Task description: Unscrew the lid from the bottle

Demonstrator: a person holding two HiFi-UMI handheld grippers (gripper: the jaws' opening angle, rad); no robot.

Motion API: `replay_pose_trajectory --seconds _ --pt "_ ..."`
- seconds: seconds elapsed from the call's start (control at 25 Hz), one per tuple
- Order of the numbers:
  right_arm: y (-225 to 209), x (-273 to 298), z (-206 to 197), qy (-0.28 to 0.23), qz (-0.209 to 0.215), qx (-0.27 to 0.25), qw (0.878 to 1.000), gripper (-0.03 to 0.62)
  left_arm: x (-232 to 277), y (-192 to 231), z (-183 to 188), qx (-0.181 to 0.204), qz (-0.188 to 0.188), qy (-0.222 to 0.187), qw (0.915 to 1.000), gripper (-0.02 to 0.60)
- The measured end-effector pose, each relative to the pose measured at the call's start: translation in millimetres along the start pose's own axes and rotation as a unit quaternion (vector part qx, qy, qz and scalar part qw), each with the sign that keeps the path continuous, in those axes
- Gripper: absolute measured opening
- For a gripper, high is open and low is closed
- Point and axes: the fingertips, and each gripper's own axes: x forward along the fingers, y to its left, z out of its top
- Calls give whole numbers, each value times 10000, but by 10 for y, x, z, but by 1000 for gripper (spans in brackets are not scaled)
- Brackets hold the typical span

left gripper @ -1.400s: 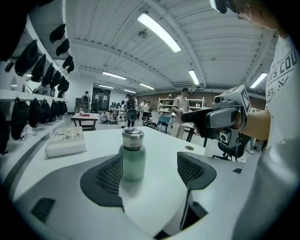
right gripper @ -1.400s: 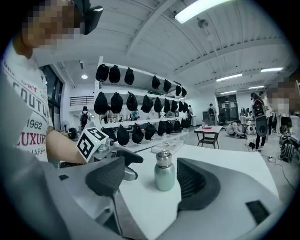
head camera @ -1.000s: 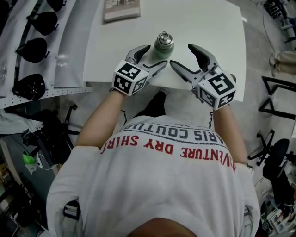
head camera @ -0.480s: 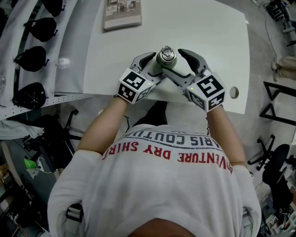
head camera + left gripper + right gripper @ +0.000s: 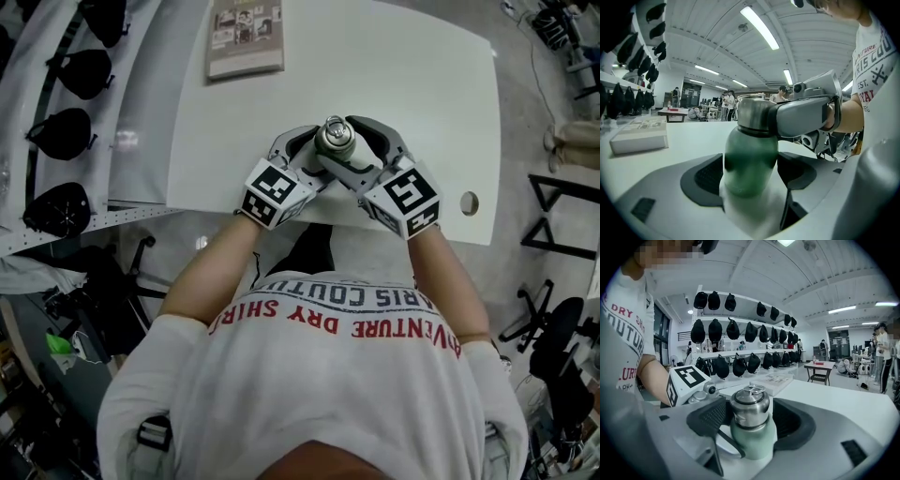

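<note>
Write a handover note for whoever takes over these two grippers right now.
Left gripper: shut on the body of the green bottle, which stands upright near the front edge of the white table.
Right gripper: appears shut on the steel lid, higher up.
Done: both grips set.
Left to do: the lid is on the bottle. Twist it off with the right while the left holds, then lift it clear.

One pale green bottle (image 5: 750, 159) is standing on one white table (image 5: 412, 84), carrying one steel lid (image 5: 750, 408). Two grey grippers are showing, the left gripper (image 5: 751, 180) and the right gripper (image 5: 751, 425). One flat printed book (image 5: 246, 36) is lying there. Four black caps (image 5: 58, 202) are hanging in the head view.
</note>
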Motion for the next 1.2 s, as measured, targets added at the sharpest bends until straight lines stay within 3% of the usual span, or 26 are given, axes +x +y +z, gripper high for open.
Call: replay_pose_trajectory --seconds 0.12,0.52,0.92,1.2 --pt "-13 6 8 -27 -80 -67 9999 273 23 -7 -2 1 -8 8 10000 359" --pt "-3 1 5 -106 37 -247 9996 268 24 0 -14 172 -107 147 9997 360" --pt "36 -11 3 46 725 -548 9958 267 14 -19 -11 589 -874 450 9934 360" --pt "40 -23 1 255 1451 -672 9868 267 26 -47 -17 954 -1593 698 9801 359"
